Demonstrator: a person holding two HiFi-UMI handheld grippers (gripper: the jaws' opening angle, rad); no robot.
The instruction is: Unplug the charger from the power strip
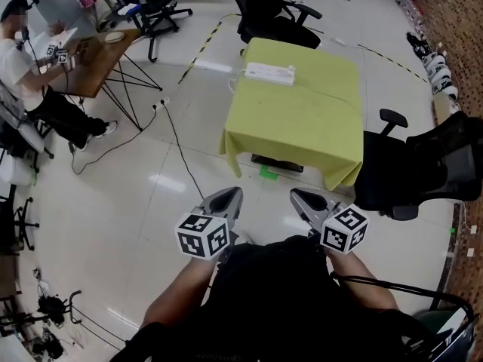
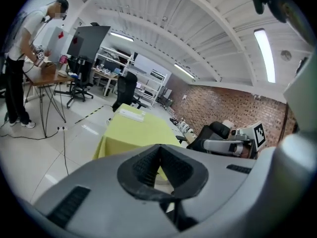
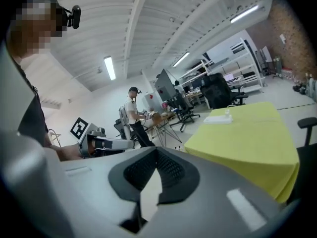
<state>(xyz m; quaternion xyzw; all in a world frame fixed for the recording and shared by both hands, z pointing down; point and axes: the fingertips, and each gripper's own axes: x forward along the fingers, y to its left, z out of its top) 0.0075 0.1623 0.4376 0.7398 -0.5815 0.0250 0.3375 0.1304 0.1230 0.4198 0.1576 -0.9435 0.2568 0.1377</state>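
A white power strip [image 1: 269, 73] lies near the far edge of a table under a yellow-green cloth [image 1: 302, 127]. It also shows in the left gripper view as the power strip [image 2: 130, 112] and in the right gripper view as the power strip [image 3: 219, 118]. A small white charger [image 3: 228, 112] stands on its end. My left gripper [image 1: 232, 192] and right gripper [image 1: 296, 194] hang side by side over the floor, well short of the table. Both are shut and hold nothing. In their own views the left gripper [image 2: 159, 148] and the right gripper [image 3: 156, 150] show their jaws meeting at the tips.
A black office chair [image 1: 423, 164] stands at the table's right, another chair [image 1: 275, 13] behind it. A wooden desk [image 1: 98, 59] with a person [image 1: 30, 74] is at the far left. A black cable [image 1: 177, 138] runs across the tiled floor.
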